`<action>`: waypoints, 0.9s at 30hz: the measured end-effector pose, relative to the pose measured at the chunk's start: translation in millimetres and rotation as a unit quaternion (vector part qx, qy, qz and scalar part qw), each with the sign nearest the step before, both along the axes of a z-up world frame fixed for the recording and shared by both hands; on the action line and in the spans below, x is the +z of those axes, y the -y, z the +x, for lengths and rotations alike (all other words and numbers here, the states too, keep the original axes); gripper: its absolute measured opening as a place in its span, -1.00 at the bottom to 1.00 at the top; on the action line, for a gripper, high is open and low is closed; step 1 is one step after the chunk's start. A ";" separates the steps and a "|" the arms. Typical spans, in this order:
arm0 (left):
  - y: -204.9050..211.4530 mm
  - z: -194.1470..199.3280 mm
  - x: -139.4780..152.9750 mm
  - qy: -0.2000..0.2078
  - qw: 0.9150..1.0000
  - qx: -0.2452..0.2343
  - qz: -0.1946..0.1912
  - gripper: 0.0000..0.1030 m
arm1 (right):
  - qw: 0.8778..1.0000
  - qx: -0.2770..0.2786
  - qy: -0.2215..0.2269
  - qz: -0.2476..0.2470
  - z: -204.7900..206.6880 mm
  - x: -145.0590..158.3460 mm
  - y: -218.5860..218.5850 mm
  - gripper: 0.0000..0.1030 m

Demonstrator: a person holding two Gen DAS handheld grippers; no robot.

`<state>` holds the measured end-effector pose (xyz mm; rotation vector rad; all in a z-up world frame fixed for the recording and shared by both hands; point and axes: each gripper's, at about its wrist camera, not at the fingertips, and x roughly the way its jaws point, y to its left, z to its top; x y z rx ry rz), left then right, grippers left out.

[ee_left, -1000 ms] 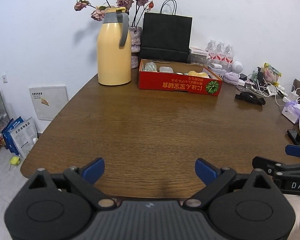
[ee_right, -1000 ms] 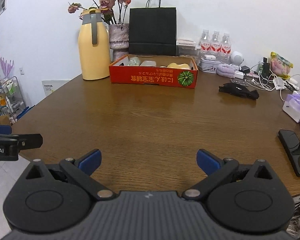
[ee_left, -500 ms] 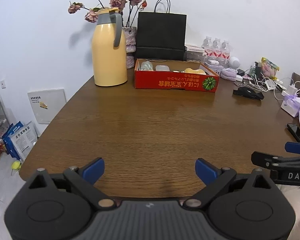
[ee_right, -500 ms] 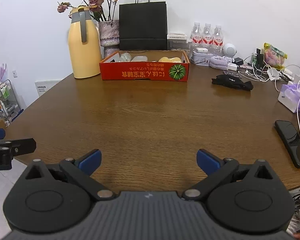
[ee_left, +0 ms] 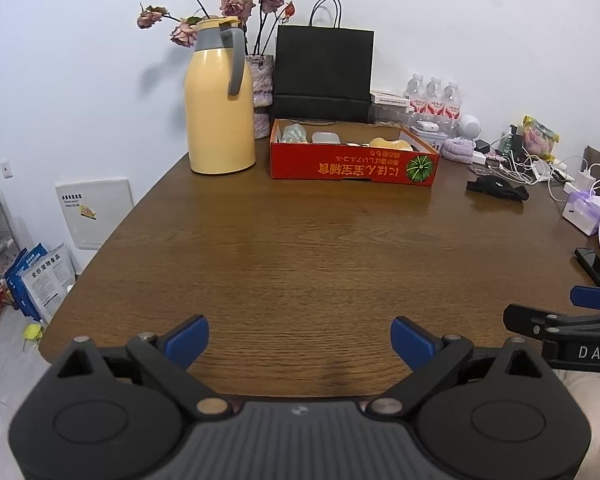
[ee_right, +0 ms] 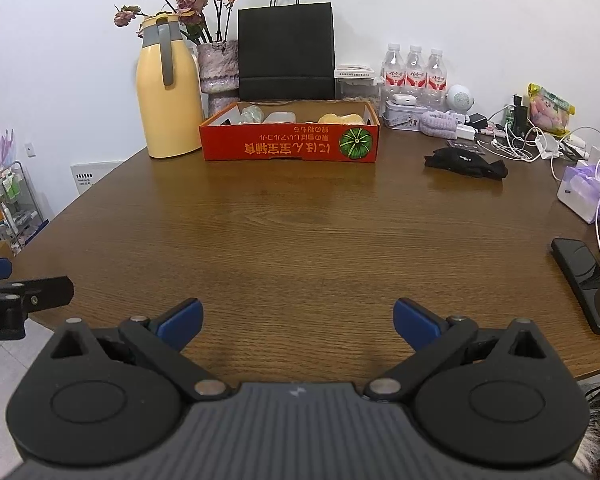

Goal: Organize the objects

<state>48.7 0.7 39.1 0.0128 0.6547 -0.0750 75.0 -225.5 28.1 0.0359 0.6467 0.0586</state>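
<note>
A red cardboard box (ee_left: 352, 164) (ee_right: 290, 146) sits at the far side of the brown wooden table (ee_left: 300, 248) (ee_right: 300, 232), holding a yellow item, a white item and a clear wrapped one. My left gripper (ee_left: 300, 340) hovers open above the table's near edge, nothing between its blue fingertips. My right gripper (ee_right: 298, 320) is likewise open and empty above the near edge. Each gripper shows at the side of the other's view. A black pouch (ee_left: 498, 190) (ee_right: 466, 162) lies to the right of the box.
A yellow thermos jug (ee_left: 220, 100) (ee_right: 168, 92), a vase of dried roses (ee_right: 218, 68) and a black paper bag (ee_left: 324, 74) (ee_right: 286, 52) stand behind the box. Water bottles (ee_right: 414, 70), cables, a tissue box (ee_right: 588, 196) and a black phone (ee_right: 584, 280) crowd the right side.
Both grippers have drawn back and risen slightly, so the box and jug look farther away. Both stay open and empty.
</note>
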 end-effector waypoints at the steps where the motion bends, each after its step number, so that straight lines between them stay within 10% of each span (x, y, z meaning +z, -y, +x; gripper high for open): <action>1: 0.2 -0.1 0.1 0.000 1.000 0.000 0.001 0.90 | 1.000 0.000 0.000 0.001 -0.1 0.5 0.3 1.00; 27: 3.4 0.5 -2.3 0.001 1.000 -0.003 0.007 0.96 | 1.000 0.003 0.011 -0.003 -3.0 0.0 -0.8 1.00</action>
